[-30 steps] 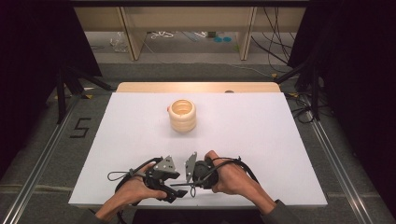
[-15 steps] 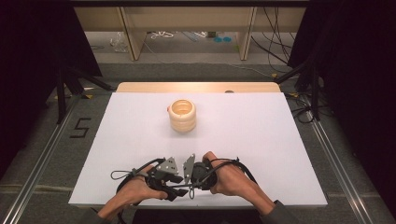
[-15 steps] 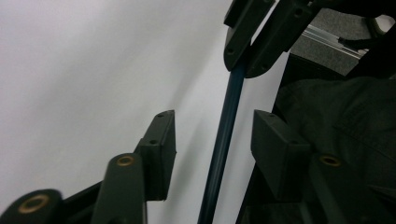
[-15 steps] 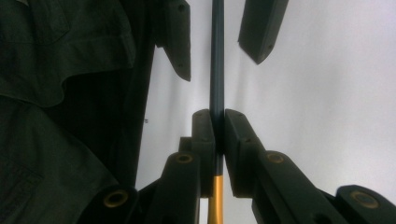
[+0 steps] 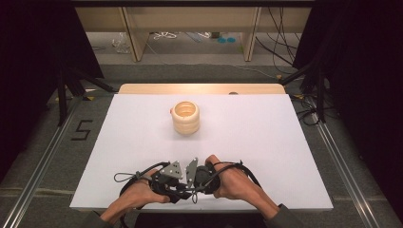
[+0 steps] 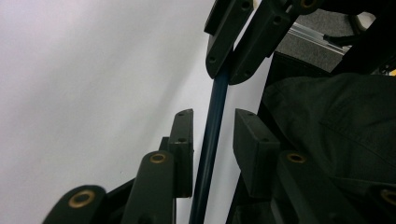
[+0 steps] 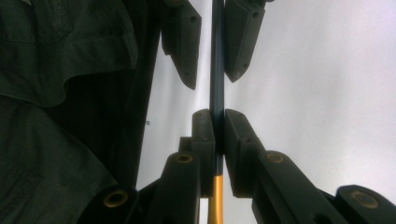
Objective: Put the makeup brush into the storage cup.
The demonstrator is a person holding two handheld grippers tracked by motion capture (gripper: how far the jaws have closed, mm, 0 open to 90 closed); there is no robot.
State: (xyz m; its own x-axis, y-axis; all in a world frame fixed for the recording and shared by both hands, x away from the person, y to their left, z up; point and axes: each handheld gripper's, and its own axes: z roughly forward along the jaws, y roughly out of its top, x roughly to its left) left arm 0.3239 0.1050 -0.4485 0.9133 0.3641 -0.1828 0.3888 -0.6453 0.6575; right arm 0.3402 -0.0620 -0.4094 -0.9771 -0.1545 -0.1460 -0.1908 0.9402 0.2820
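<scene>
While you held both grippers tip to tip at the near edge of the white table (image 5: 285, 142), your right gripper (image 7: 218, 122) was clamped on a thin dark-blue rod (image 7: 217, 70) with a yellow end. Your left gripper (image 6: 212, 123) stood narrowly parted around that rod, not pinching it. A cream ringed stack (image 5: 186, 117) sat well apart, toward the far side.

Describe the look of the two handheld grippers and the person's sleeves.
Both grippers, left and right, are black, each topped by a grey three-cornered plate, with black cables looping off them. Their fingers are flat black bars joined by brass-coloured pivots. The sleeves are dark grey-green.
</scene>
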